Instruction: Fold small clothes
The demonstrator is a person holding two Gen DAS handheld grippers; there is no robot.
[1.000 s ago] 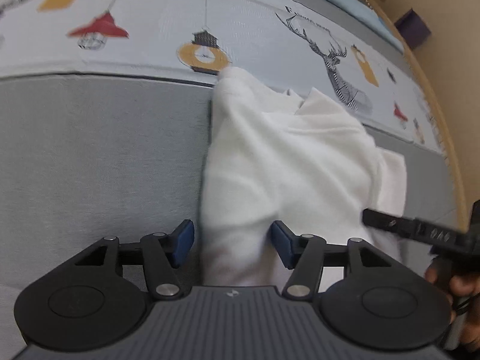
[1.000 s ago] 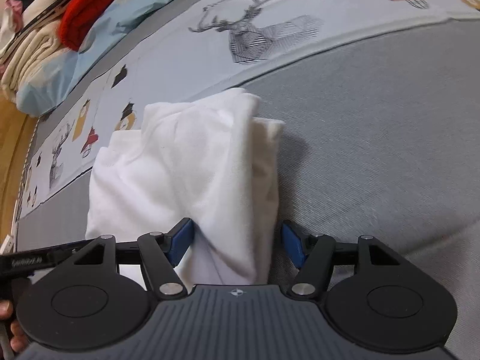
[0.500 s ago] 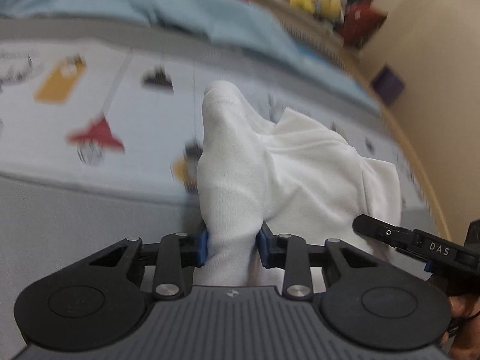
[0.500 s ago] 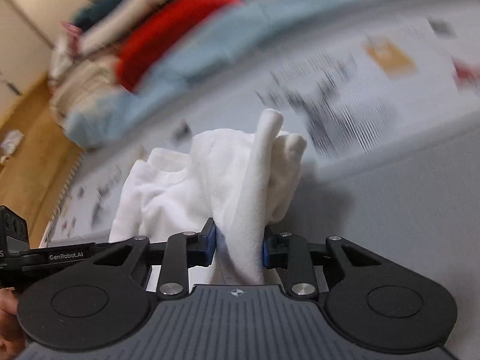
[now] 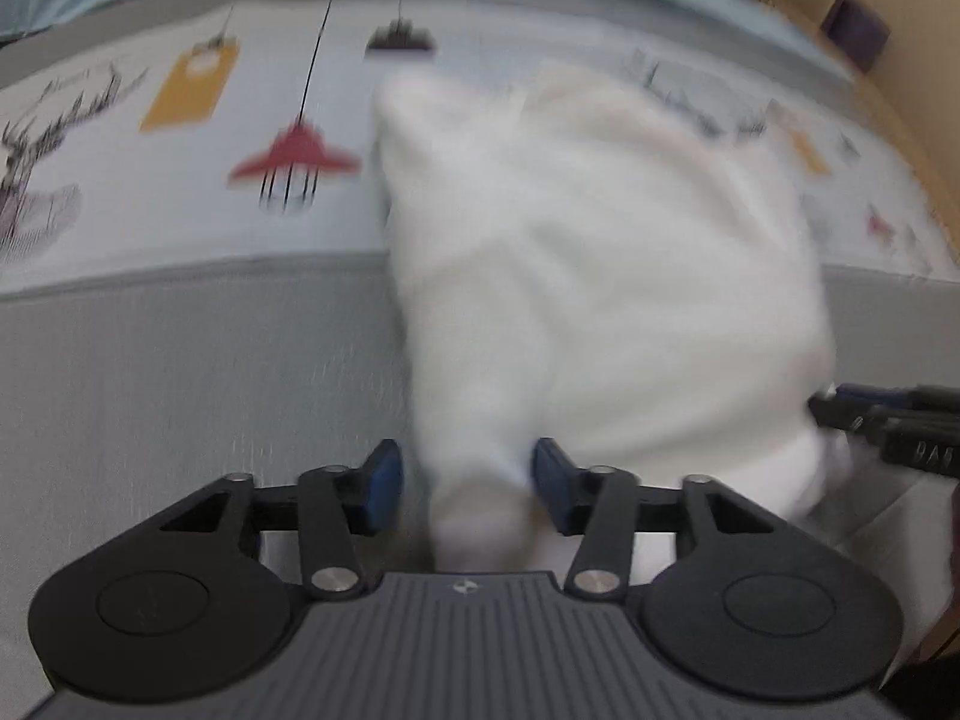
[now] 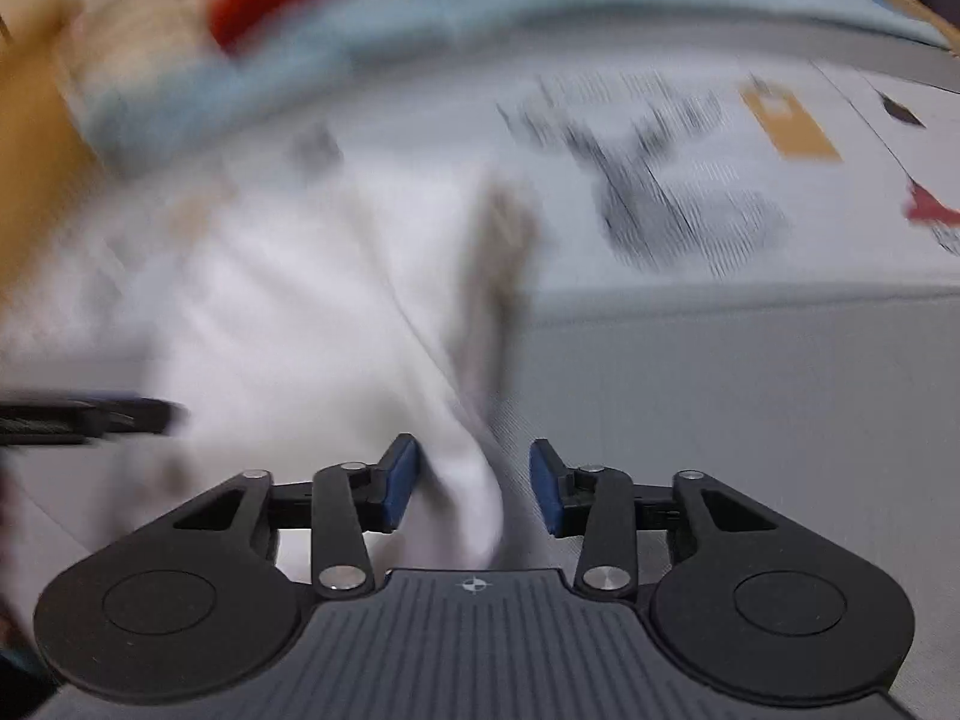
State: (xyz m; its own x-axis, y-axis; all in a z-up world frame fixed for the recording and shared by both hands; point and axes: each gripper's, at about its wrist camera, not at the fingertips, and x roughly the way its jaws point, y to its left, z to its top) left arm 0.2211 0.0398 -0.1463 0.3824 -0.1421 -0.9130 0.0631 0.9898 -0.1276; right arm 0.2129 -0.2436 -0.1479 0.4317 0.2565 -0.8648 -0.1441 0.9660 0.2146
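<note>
Both grippers have just been opening: left gripper (image 5: 462,483) and right gripper (image 6: 471,483) each stand parted around an edge of the white garment (image 5: 600,276), released ahead on the bed (image 5: 180,372). Fold laid; tidying likely remains.

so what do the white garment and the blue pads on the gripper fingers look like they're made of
White garment: soft matte cloth, probably a cotton knit; it slumps in rounded folds with no shine, though blur hides the weave. Blue pads on the left gripper: smooth, dull, likely rubber or soft plastic; the look leaves it open. Both grippers' jaws have just been opening, the garment's edge loose between them.
</note>
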